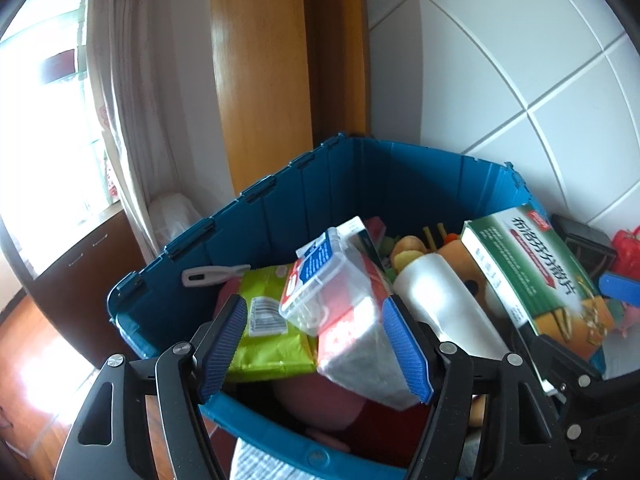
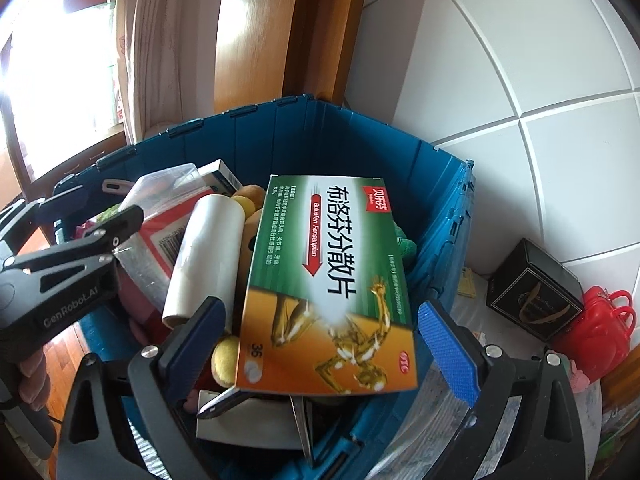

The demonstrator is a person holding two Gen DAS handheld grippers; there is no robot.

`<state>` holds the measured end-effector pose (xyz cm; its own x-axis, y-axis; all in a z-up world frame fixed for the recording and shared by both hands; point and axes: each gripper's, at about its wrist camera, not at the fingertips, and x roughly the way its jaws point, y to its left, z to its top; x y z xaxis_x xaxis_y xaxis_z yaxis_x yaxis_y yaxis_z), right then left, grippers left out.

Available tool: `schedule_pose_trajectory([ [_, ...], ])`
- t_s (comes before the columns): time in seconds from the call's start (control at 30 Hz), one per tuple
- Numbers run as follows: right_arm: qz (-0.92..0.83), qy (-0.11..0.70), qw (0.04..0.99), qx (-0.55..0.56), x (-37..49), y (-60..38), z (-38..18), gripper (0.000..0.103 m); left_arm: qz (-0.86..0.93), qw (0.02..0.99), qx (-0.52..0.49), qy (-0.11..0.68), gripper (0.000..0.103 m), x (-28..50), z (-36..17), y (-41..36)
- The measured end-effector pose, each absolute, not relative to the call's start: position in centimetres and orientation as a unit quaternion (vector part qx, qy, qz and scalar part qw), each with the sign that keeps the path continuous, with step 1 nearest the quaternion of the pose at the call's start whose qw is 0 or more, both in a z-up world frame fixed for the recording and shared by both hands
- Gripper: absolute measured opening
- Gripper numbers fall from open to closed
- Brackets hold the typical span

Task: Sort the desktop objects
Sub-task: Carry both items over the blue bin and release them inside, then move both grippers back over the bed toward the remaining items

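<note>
A blue plastic crate [image 1: 280, 196] [image 2: 360, 140] is full of mixed items. My left gripper [image 1: 316, 344] is open above its near rim, its jaws wide on either side of a clear plastic box [image 1: 324, 288] and a red and white tissue pack [image 1: 356, 344], touching neither. A green wipes pack [image 1: 268, 320] lies beside them. My right gripper [image 2: 332, 344] is open, its jaws standing clear of a green and orange medicine box [image 2: 328, 280] that lies on top of the pile. A white roll [image 2: 208, 252] [image 1: 444, 300] lies between the two grippers.
A grey handle [image 1: 212, 274] leans on the crate's left wall. Scissors [image 2: 300, 420] poke out under the medicine box. A black box [image 2: 536, 288] and a red toy bag [image 2: 604, 320] stand right of the crate, by the white tiled wall. A wooden door frame stands behind.
</note>
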<state>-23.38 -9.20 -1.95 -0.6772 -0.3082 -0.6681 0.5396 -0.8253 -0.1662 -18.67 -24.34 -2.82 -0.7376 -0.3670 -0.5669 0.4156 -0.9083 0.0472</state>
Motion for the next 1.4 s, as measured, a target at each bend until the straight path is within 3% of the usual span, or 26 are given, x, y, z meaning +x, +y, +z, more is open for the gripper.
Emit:
schedule_pose_trajectory([
  [0.2,-0.906,0.161,0.237,0.310,-21.3,-6.5,-0.9,0.099,-0.934,0.212,0.285,0.032,0.071,-16.4,-2.0,-21.8],
  [0.43,-0.915,0.146,0.240,0.289,-18.9,-1.0,0.2,0.099,-0.940,0.222,0.257,0.033,0.079,-13.6,-0.4,-16.6],
  [0.5,-0.917,0.141,0.240,0.285,-18.3,1.5,0.4,0.103,-0.942,0.220,0.250,0.031,0.080,-13.1,0.0,-14.1],
  [0.8,-0.927,0.112,0.219,0.284,-17.6,16.6,0.3,0.103,-0.954,0.183,0.236,0.018,0.081,-12.3,1.2,0.9],
  [1.13,-0.930,0.067,0.143,0.331,-19.9,31.1,-2.5,0.103,-0.948,0.121,0.294,-0.016,0.081,-17.5,-2.5,12.5],
  [1.4,-0.910,0.045,0.095,0.401,-24.7,35.1,-8.1,0.103,-0.925,0.101,0.364,-0.030,0.081,-23.2,-9.2,14.2],
])
